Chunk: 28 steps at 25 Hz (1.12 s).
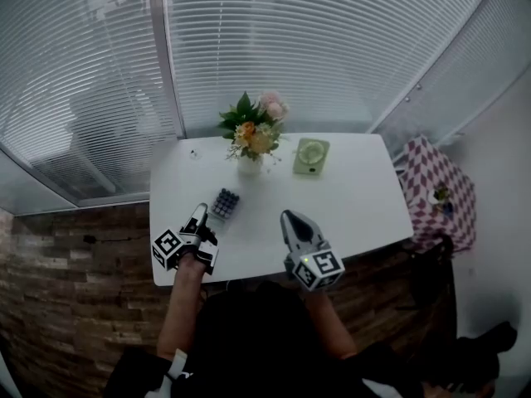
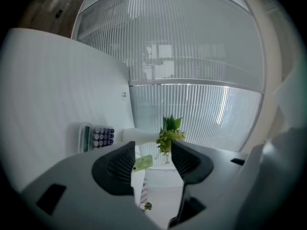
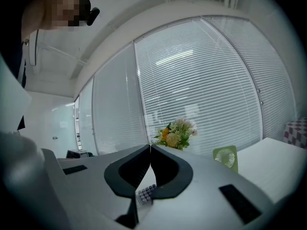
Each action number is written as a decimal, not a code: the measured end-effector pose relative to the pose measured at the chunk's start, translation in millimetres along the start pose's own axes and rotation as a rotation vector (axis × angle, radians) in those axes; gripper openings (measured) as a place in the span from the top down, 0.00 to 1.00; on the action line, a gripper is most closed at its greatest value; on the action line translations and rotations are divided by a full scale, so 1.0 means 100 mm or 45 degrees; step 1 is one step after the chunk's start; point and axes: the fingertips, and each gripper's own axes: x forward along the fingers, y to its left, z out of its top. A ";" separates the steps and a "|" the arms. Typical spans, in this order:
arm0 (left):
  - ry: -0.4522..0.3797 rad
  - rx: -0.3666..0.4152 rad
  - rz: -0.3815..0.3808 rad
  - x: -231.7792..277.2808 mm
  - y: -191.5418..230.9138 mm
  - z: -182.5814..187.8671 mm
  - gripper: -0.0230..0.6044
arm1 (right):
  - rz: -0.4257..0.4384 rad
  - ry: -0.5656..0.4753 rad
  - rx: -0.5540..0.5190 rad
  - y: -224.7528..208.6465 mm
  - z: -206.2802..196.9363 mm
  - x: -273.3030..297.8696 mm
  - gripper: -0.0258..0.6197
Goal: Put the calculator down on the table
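A small calculator (image 1: 224, 203) with dark round keys lies flat on the white table (image 1: 348, 197), just ahead of my left gripper (image 1: 199, 215). In the left gripper view the calculator (image 2: 97, 137) lies to the left of the jaws, outside them. My left gripper (image 2: 152, 158) is open with nothing between its fingers. My right gripper (image 1: 289, 220) hovers over the table's near edge, its jaws shut tip to tip on nothing. The right gripper (image 3: 150, 149) view shows the calculator (image 3: 146, 193) through the gap below the closed tips.
A vase of flowers (image 1: 251, 135) stands at the middle back of the table, and a small green fan (image 1: 311, 156) lies to its right. A chair with a checked cushion (image 1: 438, 191) stands off the table's right end. Window blinds run behind the table.
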 end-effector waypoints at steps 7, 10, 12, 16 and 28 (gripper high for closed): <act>-0.010 0.000 -0.078 -0.09 -0.34 0.01 0.62 | -0.002 0.027 -0.031 -0.06 -0.11 0.12 0.95; -0.004 0.001 -0.108 -0.13 -0.48 -0.01 0.62 | -0.007 0.051 -0.053 -0.08 -0.18 0.15 0.95; -0.004 0.042 -0.110 -0.13 -0.51 0.00 0.62 | -0.020 0.053 -0.052 -0.11 -0.22 0.15 0.95; -0.036 0.417 -0.010 -0.19 -0.59 0.09 0.62 | -0.029 0.056 -0.051 -0.13 -0.22 0.15 0.95; -0.032 1.798 0.151 -0.23 -1.14 -0.12 0.62 | -0.042 0.028 -0.037 -0.14 -0.18 0.10 0.95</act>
